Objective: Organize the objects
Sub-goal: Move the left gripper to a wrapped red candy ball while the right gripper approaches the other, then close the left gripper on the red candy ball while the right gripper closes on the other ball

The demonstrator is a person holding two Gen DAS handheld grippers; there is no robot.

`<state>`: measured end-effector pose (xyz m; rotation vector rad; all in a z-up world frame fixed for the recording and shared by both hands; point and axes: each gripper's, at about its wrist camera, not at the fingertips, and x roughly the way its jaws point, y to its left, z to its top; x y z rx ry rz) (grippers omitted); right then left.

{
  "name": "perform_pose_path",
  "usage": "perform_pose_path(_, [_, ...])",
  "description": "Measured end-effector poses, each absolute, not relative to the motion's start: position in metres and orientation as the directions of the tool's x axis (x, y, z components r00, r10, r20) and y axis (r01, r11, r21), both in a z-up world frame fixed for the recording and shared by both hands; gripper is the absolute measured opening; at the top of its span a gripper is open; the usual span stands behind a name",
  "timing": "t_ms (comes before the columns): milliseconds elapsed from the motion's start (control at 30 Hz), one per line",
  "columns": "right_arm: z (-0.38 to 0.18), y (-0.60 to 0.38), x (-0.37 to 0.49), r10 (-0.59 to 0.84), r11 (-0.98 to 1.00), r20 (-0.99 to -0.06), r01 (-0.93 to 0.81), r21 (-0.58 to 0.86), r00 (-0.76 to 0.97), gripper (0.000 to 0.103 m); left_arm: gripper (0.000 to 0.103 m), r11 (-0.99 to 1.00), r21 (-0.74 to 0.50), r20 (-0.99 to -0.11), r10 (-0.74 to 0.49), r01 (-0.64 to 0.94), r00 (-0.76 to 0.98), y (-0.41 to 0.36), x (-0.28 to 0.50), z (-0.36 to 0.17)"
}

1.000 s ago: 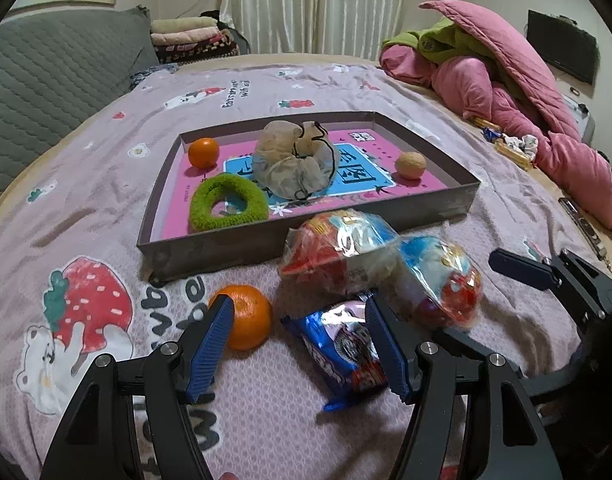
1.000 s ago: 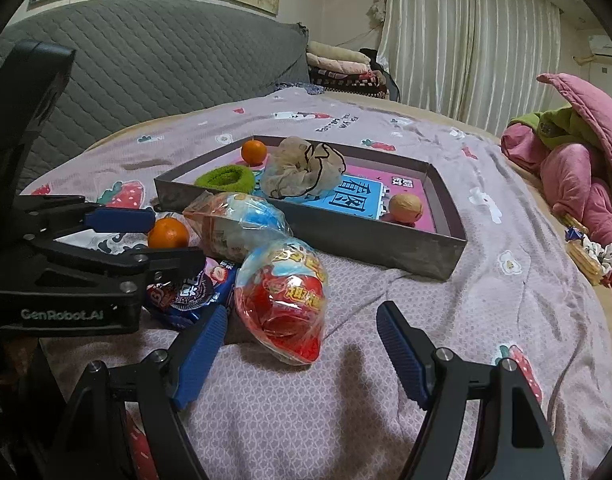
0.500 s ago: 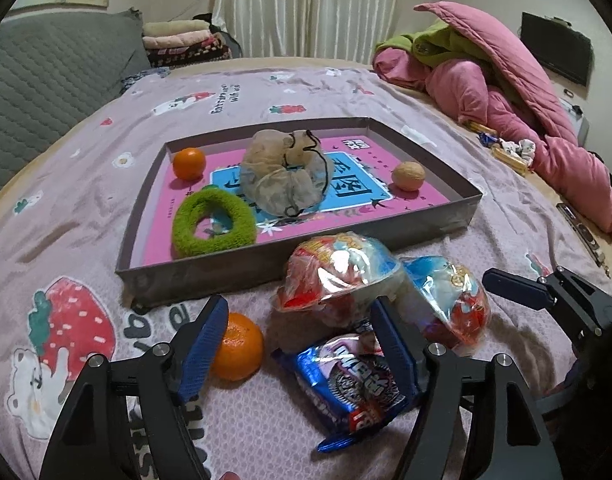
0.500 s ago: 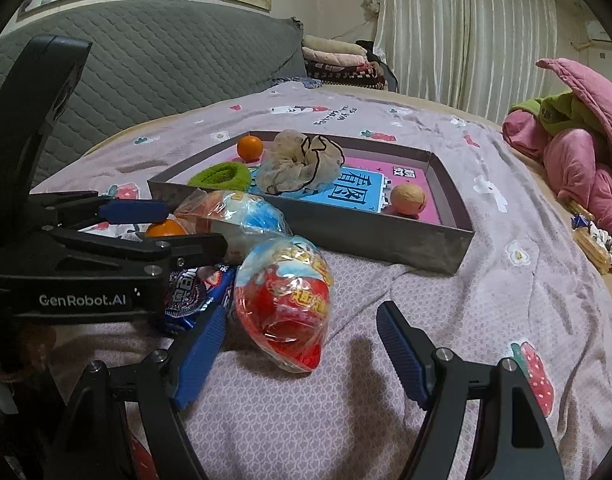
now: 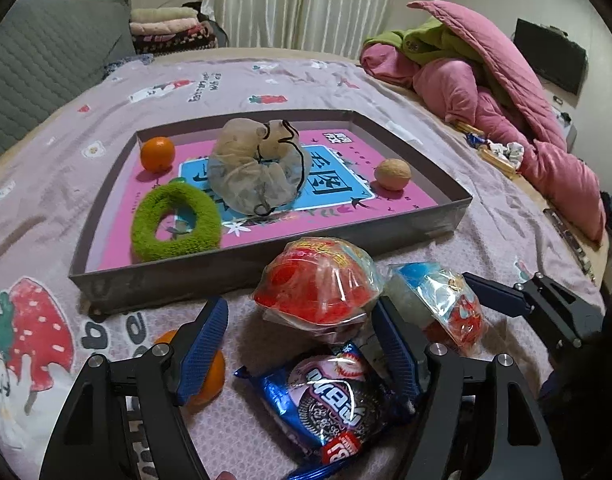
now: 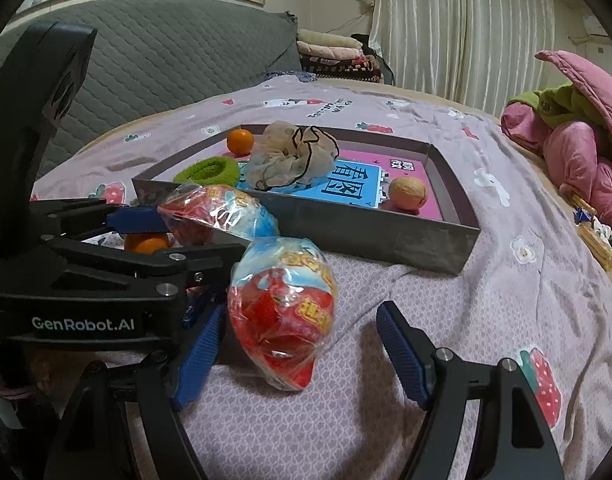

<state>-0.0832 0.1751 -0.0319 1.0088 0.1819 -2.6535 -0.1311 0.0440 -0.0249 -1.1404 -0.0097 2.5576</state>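
Just in front of the tray, the left gripper had just been opening around the cookie packet, nothing pinched, while the right gripper gaped around a red snack bag; crinkly wrappers could've slipped.

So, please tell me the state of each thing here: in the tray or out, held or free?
Left tongs: open, just widened, over cookie packet.
Right tongs: open, astride one toy bag.
Cookie packet: on bed, free.
Loose orange: on bed.
Toy bags: on bed.
Tray: holds orange, scrunchies, walnut.
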Motion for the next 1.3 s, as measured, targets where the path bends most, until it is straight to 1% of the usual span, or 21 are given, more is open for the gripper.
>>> perform_pose_path(133, [-0.033,0.171,-0.085,-0.213,-0.946,-0.66,0.322,-0.047,-0.721,0.076,0.077,-0.938,-0.156,-0.718,0.323,-0.31,-0.616,0.046,-0.134,-0.027])
perform_pose_path(233, [-0.035,0.168,-0.087,-0.198,-0.945,-0.658,0.32,-0.07,-0.726,0.071,0.077,-0.934,-0.175,-0.717,0.337,-0.311,-0.61,0.047,-0.137,-0.028])
perform_pose_path(300, [-0.035,0.167,-0.087,-0.192,-0.944,-0.657,0.321,-0.08,-0.729,0.064,0.077,-0.932,-0.187,-0.715,0.347,-0.312,-0.608,0.047,-0.138,-0.028])
perform_pose_path(367, [-0.035,0.168,-0.088,-0.184,-0.945,-0.653,0.315,-0.089,-0.735,0.06,0.077,-0.93,-0.189,-0.717,0.351,-0.316,-0.602,0.05,-0.14,-0.029])
perform_pose_path(467, [-0.035,0.17,-0.09,-0.181,-0.948,-0.651,0.308,-0.085,-0.737,0.05,0.077,-0.93,-0.189,-0.72,0.349,-0.314,-0.6,0.051,-0.141,-0.031])
perform_pose_path(500, [-0.036,0.171,-0.091,-0.176,-0.949,-0.652,0.304,-0.087,-0.737,0.049,0.077,-0.933,-0.185,-0.722,0.342,-0.308,-0.602,0.052,-0.142,-0.031])
perform_pose_path(833, [-0.033,0.175,-0.089,-0.171,-0.951,-0.641,0.296,-0.091,-0.748,0.048,0.074,-0.929,-0.199,-0.718,0.356,-0.313,-0.598,0.055,-0.144,-0.032])
perform_pose_path(900, [-0.033,0.176,-0.09,-0.172,-0.953,-0.642,0.292,-0.084,-0.747,0.048,0.071,-0.93,-0.192,-0.717,0.351,-0.314,-0.602,0.055,-0.143,-0.032])
perform_pose_path(933, [-0.033,0.177,-0.091,-0.17,-0.954,-0.644,0.288,-0.082,-0.746,0.048,0.067,-0.929,-0.189,-0.715,0.353,-0.319,-0.603,0.057,-0.142,-0.032])
perform_pose_path(1100, [-0.032,0.18,-0.093,-0.167,-0.957,-0.642,0.279,-0.075,-0.748,0.048,0.056,-0.925,-0.182,-0.71,0.358,-0.332,-0.607,0.061,-0.138,-0.03])
perform_pose_path(1300, [-0.033,0.185,-0.094,-0.17,-0.961,-0.648,0.27,-0.056,-0.743,0.048,0.055,-0.922,-0.208,-0.698,0.375,-0.328,-0.611,0.059,-0.135,-0.028])
